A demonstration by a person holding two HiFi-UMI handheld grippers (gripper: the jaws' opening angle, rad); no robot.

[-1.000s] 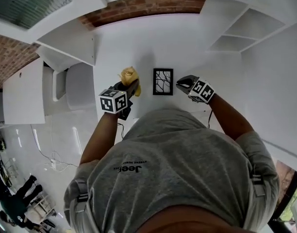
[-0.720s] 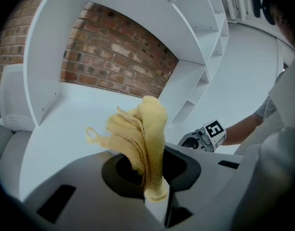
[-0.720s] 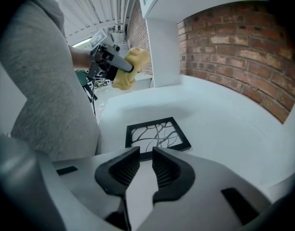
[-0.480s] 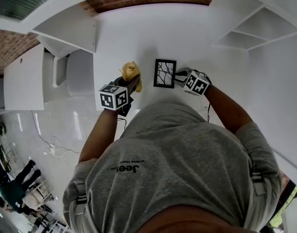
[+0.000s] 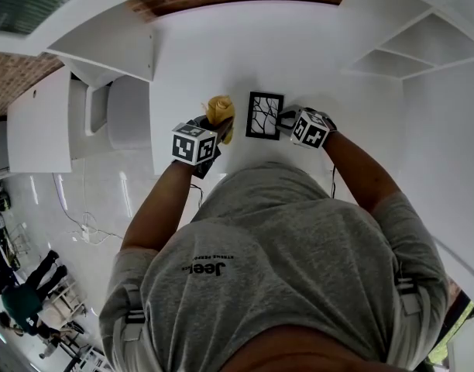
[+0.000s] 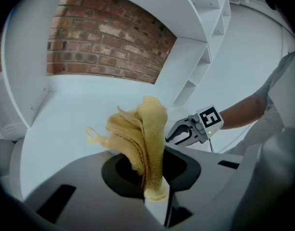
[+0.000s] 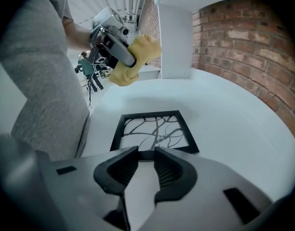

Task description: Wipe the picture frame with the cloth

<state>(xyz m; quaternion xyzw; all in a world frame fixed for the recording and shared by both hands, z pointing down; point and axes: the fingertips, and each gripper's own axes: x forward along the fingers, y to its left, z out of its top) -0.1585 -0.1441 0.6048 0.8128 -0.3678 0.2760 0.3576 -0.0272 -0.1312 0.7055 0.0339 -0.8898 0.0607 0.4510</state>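
The frame lies flat near the worktop's front edge. The right gripper has its fingers partly apart, tips at the frame's near rail, closed on nothing. The left gripper is clamped on the cloth, near the frame's left rail. The frame looks light, stiff and likely to skid, so pin a rail. The cloth is soft and limp.

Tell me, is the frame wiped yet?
Not yet. Done: the left tool is clamped on the cloth. In hand: the right tool, jaws apart, sits at the near edge of the frame. Left: the wiping itself, since the cloth is held beside the frame, not touching it.
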